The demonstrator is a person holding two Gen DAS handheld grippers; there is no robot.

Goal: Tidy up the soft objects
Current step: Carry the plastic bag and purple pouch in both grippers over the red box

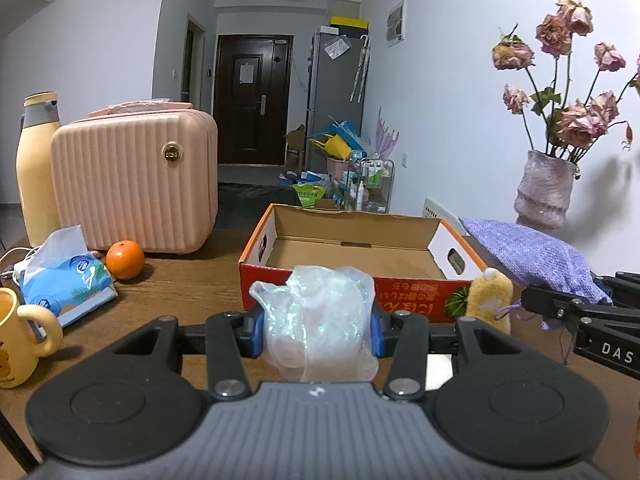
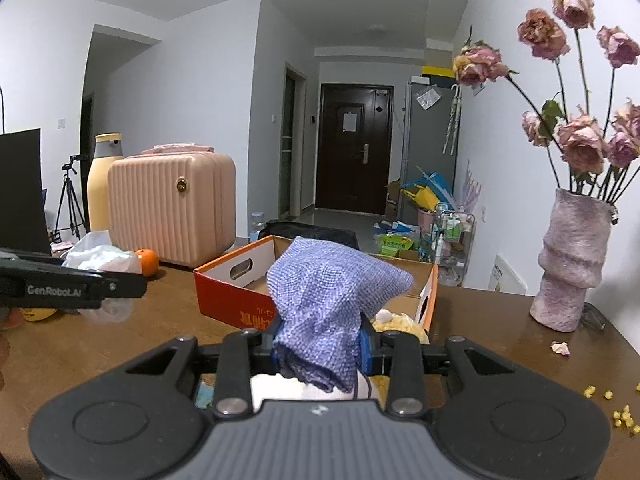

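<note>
The left gripper (image 1: 316,330) is clamped on a crumpled clear plastic bag (image 1: 320,320), held above the counter (image 1: 180,292) just near of the open cardboard box (image 1: 352,252). The right gripper (image 2: 320,346) pinches a purple knit pouch (image 2: 328,292), which hangs near the box's right near corner, above a yellow plush toy (image 2: 400,322). A pink case (image 1: 136,184), an orange (image 1: 125,259) and a tissue pack (image 1: 66,276) stand at far left.

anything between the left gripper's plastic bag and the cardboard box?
Nothing: in the left wrist view the plastic bag held by the left gripper overlaps the cardboard box front wall, so no gap shows between them.
</note>
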